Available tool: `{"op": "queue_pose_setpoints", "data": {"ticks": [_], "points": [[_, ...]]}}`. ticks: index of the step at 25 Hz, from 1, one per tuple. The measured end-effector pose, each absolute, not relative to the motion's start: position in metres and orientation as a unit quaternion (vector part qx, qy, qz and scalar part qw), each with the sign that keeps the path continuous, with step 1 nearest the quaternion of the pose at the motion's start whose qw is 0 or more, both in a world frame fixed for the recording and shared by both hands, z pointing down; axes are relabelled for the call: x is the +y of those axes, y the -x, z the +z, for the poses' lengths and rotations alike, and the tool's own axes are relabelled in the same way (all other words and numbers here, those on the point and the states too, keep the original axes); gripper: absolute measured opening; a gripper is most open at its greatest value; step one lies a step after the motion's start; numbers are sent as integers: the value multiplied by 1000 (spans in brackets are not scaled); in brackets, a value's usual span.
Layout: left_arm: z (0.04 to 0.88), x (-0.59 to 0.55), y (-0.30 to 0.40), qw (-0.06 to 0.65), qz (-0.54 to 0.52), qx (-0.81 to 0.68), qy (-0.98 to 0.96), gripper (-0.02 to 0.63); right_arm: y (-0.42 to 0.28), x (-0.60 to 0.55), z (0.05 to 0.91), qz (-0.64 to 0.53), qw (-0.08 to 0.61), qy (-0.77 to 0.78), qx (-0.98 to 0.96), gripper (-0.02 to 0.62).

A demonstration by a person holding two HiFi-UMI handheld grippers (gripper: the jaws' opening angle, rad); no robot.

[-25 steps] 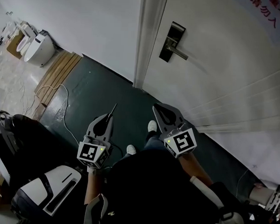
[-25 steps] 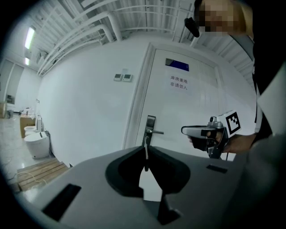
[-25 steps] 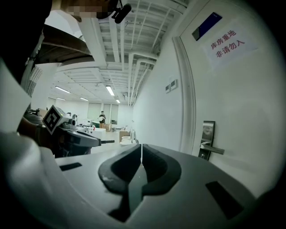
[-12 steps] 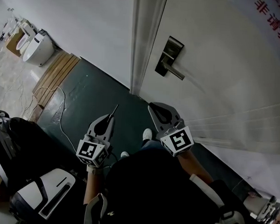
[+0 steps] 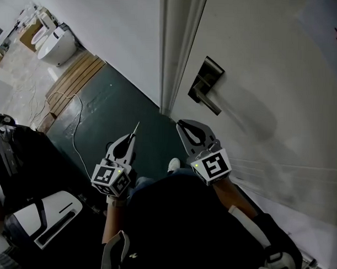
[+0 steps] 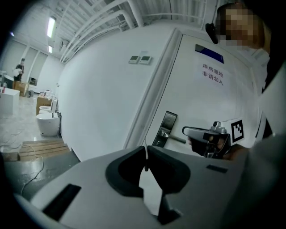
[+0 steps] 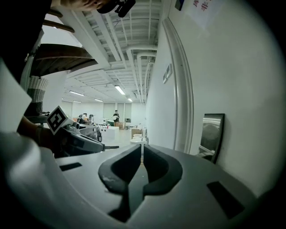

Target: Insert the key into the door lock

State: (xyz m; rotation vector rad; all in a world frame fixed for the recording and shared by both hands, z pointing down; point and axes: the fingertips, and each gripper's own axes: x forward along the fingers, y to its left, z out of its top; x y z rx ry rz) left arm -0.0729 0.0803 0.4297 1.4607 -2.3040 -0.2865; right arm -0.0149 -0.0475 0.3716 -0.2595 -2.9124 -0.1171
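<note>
The door lock (image 5: 207, 83) is a dark metal plate with a lever handle (image 5: 211, 104) on the white door (image 5: 270, 63). My left gripper (image 5: 132, 137) is shut on a thin key (image 5: 135, 128) whose blade sticks out past the jaws toward the wall, well short of the lock. In the left gripper view the key (image 6: 145, 143) stands between the shut jaws of that gripper (image 6: 145, 152), with the lock (image 6: 166, 129) ahead. My right gripper (image 5: 181, 123) is shut with nothing in it, just below the handle. The right gripper view shows this gripper (image 7: 142, 150) with the lock plate (image 7: 211, 134) at right.
The white door frame (image 5: 174, 54) runs beside the lock. Dark green floor (image 5: 103, 107) holds a loose cable (image 5: 75, 128) and wooden planks (image 5: 77, 73). White toilets (image 5: 56, 42) stand at far left. A white-and-black machine (image 5: 41, 223) sits at lower left.
The head view has shifted, so the lock now sits lower and nearer to the grippers. Both grippers have moved slightly up toward the door. The key stays held in the left gripper.
</note>
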Motion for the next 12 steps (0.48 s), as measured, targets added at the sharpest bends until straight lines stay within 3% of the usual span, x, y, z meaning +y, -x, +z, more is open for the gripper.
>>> {"op": "queue_pose_setpoints", "data": {"ticks": [12], "points": [[446, 10, 71, 244, -197, -786, -532, 28, 18, -97, 389, -24, 126, 77, -989, 17]]}}
